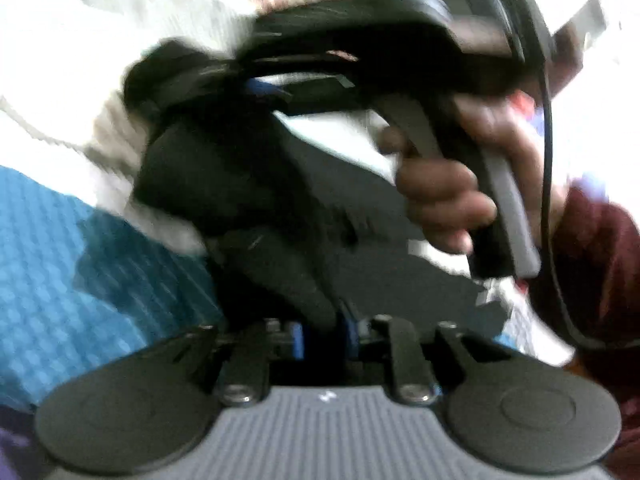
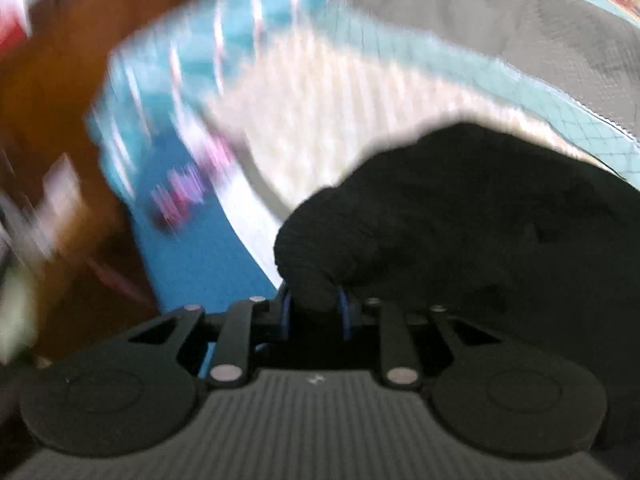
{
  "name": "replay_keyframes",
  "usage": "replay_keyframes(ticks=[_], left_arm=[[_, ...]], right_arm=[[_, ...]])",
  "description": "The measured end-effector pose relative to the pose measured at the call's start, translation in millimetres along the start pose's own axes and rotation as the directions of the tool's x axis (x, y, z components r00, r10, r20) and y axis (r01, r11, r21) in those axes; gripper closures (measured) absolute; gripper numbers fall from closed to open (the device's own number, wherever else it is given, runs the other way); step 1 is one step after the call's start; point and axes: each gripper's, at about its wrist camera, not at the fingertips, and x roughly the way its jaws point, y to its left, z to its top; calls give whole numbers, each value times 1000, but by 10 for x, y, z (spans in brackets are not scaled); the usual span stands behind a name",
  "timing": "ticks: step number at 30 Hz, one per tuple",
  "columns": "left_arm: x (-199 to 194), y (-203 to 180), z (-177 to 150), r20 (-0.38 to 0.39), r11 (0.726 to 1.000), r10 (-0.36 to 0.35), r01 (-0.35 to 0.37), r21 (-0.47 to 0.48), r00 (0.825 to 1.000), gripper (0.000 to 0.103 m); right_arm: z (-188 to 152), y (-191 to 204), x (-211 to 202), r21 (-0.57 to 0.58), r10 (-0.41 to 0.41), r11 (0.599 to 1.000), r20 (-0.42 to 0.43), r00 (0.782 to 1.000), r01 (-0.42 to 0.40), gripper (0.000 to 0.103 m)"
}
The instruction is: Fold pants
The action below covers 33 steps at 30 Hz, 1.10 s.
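Blue quilt (image 2: 192,264) lay underneath | left gripper (image 1: 320,330) and right gripper (image 2: 316,312) both pinched pants (image 2: 460,216) | risk: thin bunched pinches could slip, dropping the fold.

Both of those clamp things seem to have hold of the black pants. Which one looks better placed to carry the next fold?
Hard to call; slightly the right hand-held gripper. It pinches a thick bunch of the black pants, with open bedspread ahead. The left hand-held gripper also pinches cloth, but the other tool crowds its view.
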Motion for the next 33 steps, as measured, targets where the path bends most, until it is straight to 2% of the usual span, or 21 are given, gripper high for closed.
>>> replay_keyframes(ticks=[2,3,4,5,6,7,8,9,10,13,15,18,21,22,23,25,30,31,32,33], left_arm=[[-264,153,76,87,999,-3,8,-53,996,69],[-392,243,107,126,996,5,6,-86,992,65],[-499,338,135,161,993,20,0,-121,987,58],[-565,412,137,183,989,39,-11,-150,982,56],[-612,510,147,185,982,69,-35,-185,980,56],[-630,591,149,171,976,90,-53,-211,981,56],[-644,671,134,161,969,105,-64,-238,981,56],[-642,722,112,152,964,111,-68,-258,982,56],[-625,746,102,140,960,115,-74,-270,983,55],[-544,810,90,119,955,113,-75,-287,986,55],[-602,868,147,118,954,99,-61,-292,988,55],[-651,864,215,119,954,70,-32,-297,990,51],[-758,852,189,134,957,18,22,-288,991,44],[-819,852,168,147,959,13,29,-281,989,38],[-874,873,155,159,958,13,33,-285,987,29],[-945,969,134,183,946,19,42,-322,983,17],[-692,1221,251,133,911,81,-19,-413,988,18],[-572,1246,289,96,908,103,-54,-416,990,24],[-483,1242,304,61,909,118,-83,-409,991,43],[-379,1234,317,29,916,138,-116,-385,990,56]], right_arm=[[81,-101,-38,89,125,987,80,989,-132,82],[103,-145,15,137,186,970,110,976,-200,82],[106,-161,114,166,193,963,117,974,-211,81],[89,-157,232,180,167,966,108,980,-184,79],[48,-152,420,177,117,976,73,990,-128,72],[-18,-141,613,164,75,984,17,997,-76,62],[-58,-156,755,161,51,986,-51,997,-42,57],[-149,-175,895,169,38,985,-115,993,-18,56],[-228,-182,934,169,23,986,-130,991,0,57],[-180,-229,665,186,70,981,-37,997,-61,56],[-25,-258,435,176,66,982,34,997,-71,56],[263,-250,230,113,-45,993,102,994,33,56],[479,-251,339,76,-164,985,116,980,156,47],[559,-258,414,64,-202,979,117,972,195,44],[611,-309,506,54,-226,974,115,967,221,43],[743,-322,696,48,-268,963,108,957,265,38],[848,-429,1210,76,-311,948,36,950,308,35],[836,-429,1289,77,-315,946,7,949,314,30],[783,-436,1405,67,-333,940,-32,942,335,29],[710,-426,1513,36,-379,924,-72,923,382,33]])
